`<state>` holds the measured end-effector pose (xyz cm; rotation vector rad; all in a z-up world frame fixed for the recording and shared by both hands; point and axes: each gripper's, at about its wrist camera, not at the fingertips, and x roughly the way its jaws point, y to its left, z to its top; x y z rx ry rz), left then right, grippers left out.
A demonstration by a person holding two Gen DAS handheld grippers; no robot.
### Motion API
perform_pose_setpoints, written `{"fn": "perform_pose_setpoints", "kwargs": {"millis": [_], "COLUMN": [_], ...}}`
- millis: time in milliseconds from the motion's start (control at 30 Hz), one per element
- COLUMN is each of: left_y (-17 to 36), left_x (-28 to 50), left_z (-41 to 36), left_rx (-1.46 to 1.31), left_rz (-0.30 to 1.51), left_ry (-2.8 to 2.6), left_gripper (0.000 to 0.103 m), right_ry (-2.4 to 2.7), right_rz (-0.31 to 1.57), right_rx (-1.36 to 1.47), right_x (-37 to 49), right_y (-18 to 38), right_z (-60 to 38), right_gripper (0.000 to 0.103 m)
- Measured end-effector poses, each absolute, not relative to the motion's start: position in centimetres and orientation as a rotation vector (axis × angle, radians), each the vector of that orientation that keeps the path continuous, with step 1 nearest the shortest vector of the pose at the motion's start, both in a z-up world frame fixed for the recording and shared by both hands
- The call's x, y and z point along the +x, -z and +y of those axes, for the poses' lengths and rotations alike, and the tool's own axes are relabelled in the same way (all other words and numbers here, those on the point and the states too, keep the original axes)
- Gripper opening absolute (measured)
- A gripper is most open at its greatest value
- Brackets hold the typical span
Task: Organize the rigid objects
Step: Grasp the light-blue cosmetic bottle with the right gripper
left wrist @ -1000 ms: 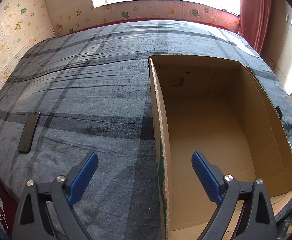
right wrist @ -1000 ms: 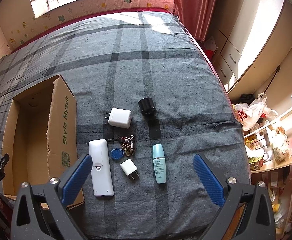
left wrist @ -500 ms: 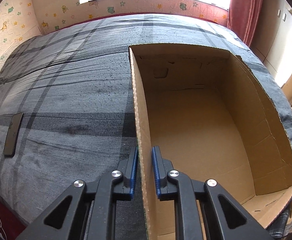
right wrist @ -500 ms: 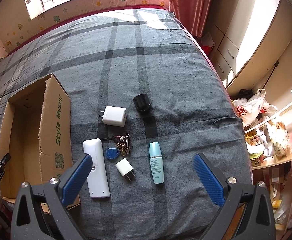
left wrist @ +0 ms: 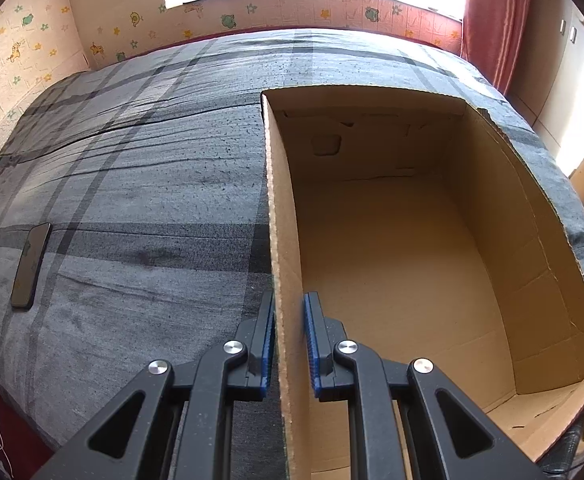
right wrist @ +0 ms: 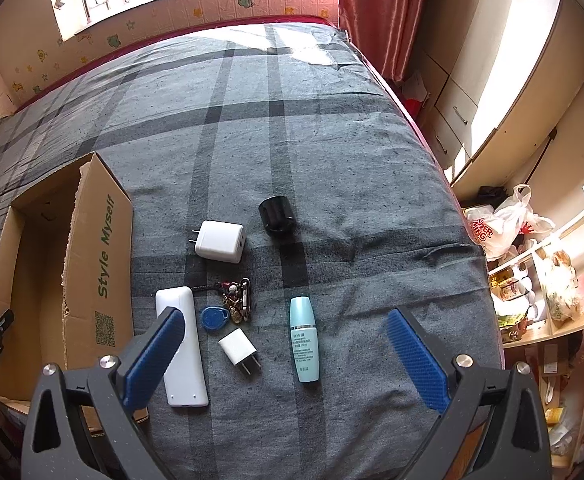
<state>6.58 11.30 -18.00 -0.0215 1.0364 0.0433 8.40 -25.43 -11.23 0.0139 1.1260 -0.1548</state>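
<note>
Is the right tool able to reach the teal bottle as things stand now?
Probably yes. The right tool is open and holds nothing, and the bottle lies flat between its fingers' line, apart from the small plug.

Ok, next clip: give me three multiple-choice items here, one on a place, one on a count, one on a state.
1. Where does the teal bottle lie?
A. in the cardboard box
B. on the bedspread
C. on a shelf

2. How many white plug chargers are out?
A. one
B. two
C. four

3. What is the left hand-held gripper doing?
A. clamping the box wall
B. hanging open
C. holding a phone

Key: B, it lies on the bedspread, outside the cardboard box; B, a larger charger and a smaller charger; A, its pads pinch the box wall.
</note>
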Motion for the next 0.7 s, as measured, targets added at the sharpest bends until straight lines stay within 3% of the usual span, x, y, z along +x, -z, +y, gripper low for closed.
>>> {"fn": "perform_pose_setpoints", "kwargs": {"millis": [700], "left_y": [18.3], "left_x": [6.6], "left_z": [11.6], "left_rx": [-0.045], "left_rz": [1.033], "left_ry": [-0.044], "left_gripper": [0.015], "right_ry": [0.124], "right_rz": [1.203], "right_rx": [0.003], "right_x": [10.0], "right_y": [21.2], "right_z": [-29.2], "right_gripper": [0.1]}}
